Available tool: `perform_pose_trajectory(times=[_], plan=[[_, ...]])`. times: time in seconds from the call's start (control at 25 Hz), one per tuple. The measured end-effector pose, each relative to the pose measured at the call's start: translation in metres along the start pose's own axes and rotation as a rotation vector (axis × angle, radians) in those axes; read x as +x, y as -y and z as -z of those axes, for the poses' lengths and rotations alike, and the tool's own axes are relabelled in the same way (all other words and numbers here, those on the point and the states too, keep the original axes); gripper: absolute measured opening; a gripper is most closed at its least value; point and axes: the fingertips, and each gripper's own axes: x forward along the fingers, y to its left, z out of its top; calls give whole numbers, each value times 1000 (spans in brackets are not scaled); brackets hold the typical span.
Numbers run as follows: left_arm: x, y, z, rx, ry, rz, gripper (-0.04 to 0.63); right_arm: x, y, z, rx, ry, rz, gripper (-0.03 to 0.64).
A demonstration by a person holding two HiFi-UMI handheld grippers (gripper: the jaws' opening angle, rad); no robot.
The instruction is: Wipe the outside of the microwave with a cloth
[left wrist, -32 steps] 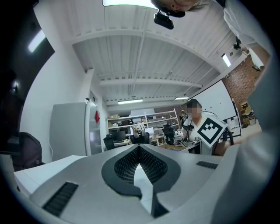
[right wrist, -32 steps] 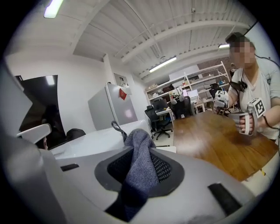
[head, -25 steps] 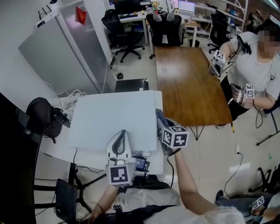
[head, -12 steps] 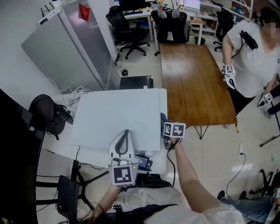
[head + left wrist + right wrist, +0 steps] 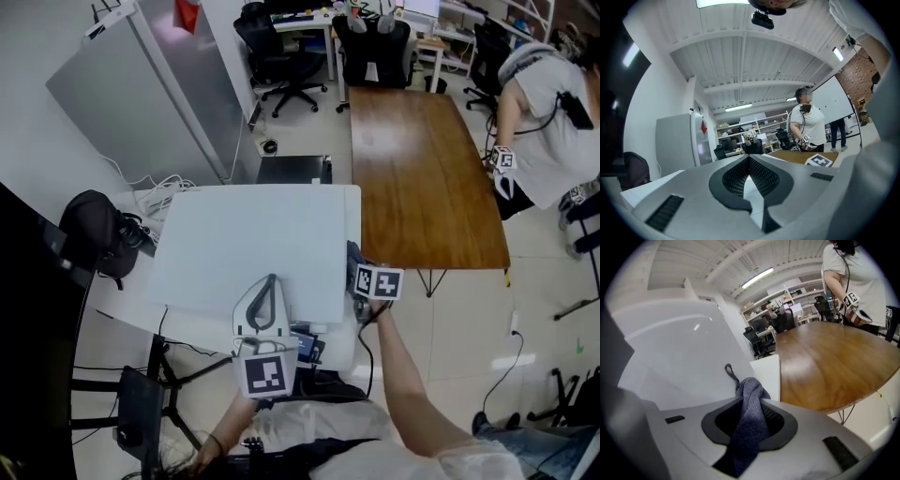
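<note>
The microwave (image 5: pixel 253 239) is a white box seen from above in the head view; its pale side wall (image 5: pixel 684 357) fills the left of the right gripper view. My right gripper (image 5: pixel 357 272) hangs at the box's right side near the front corner, tilted downward. It is shut on a blue-grey cloth (image 5: pixel 750 401), whose bunched end and loop poke out beyond the jaws against the wall. A strip of the cloth (image 5: pixel 352 255) shows above the marker cube. My left gripper (image 5: pixel 270 282) rests level on the top's near edge, shut (image 5: pixel 749 158) with nothing in it.
A long wooden table (image 5: pixel 422 178) stands just right of the microwave. A grey cabinet (image 5: pixel 141 94) is at the back left, a black bag (image 5: pixel 94 234) and cables on the floor to the left. Office chairs (image 5: pixel 281 47) line the back; a person (image 5: pixel 553 103) stands at the table's far right.
My right gripper has dropped down along the microwave's right side with the cloth still in it. The left gripper has stayed put. The person by the table has shifted further back.
</note>
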Motion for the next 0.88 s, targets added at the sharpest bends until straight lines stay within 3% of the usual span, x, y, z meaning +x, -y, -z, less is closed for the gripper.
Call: perform_pose_trajectory(times=[0.2, 0.44, 0.56, 0.88], plan=[[0, -2, 0, 8, 12, -2, -6, -95, -52, -39, -53, 198, -79, 97], [1, -2, 4, 29, -9, 8, -8, -175, -114, -43, -51, 333, -136, 97], [1, 0, 2, 15, 0, 16, -8, -173, -120, -28, -34, 316, -133, 97], [-4, 6, -2, 7, 23, 53, -8, -127, -84, 17, 87, 219, -96, 97]])
